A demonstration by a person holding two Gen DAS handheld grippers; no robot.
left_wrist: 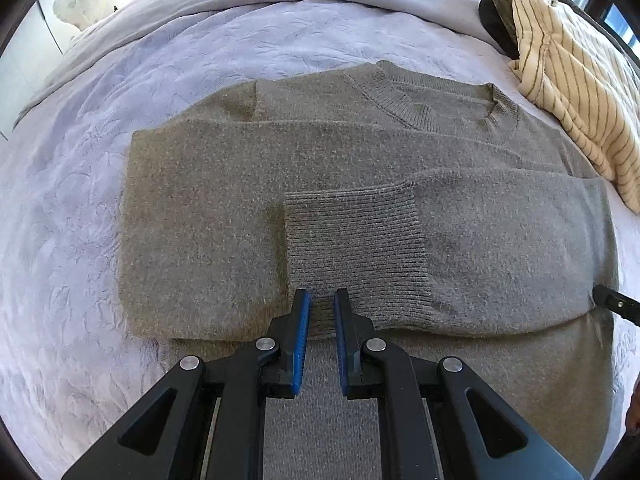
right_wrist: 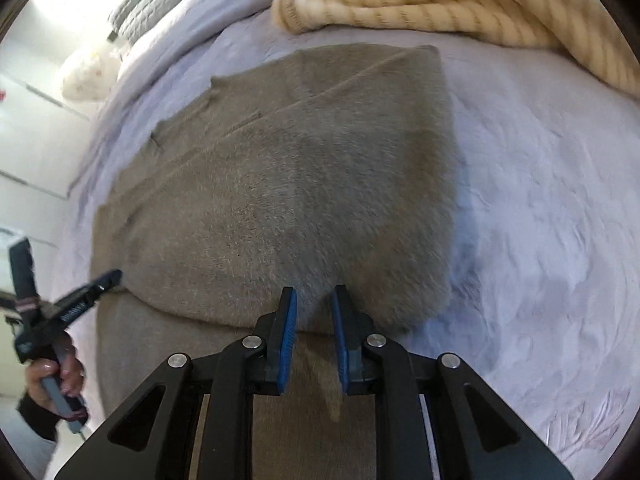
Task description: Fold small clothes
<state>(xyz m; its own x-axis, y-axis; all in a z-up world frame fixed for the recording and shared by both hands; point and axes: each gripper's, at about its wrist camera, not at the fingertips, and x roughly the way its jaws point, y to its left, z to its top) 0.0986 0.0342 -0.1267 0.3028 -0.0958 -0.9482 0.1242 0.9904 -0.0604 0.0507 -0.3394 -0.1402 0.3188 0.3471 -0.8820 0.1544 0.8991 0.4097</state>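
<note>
The sweater [left_wrist: 360, 184] lies on the bed [left_wrist: 80, 200], the striped garment [left_wrist: 576, 92] right of it.

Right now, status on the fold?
Left gripper and right gripper nearly closed, holding nothing. Grey sweater flat, sleeves folded in. Striped garment alongside, clear.

A home bedroom: a bed [left_wrist: 120, 92] covered by a pale lavender quilted bedspread [left_wrist: 72, 240], a grey pillow [right_wrist: 160, 0] at its head, clothes lying on it, white cupboard doors [right_wrist: 32, 120] alongside.
</note>
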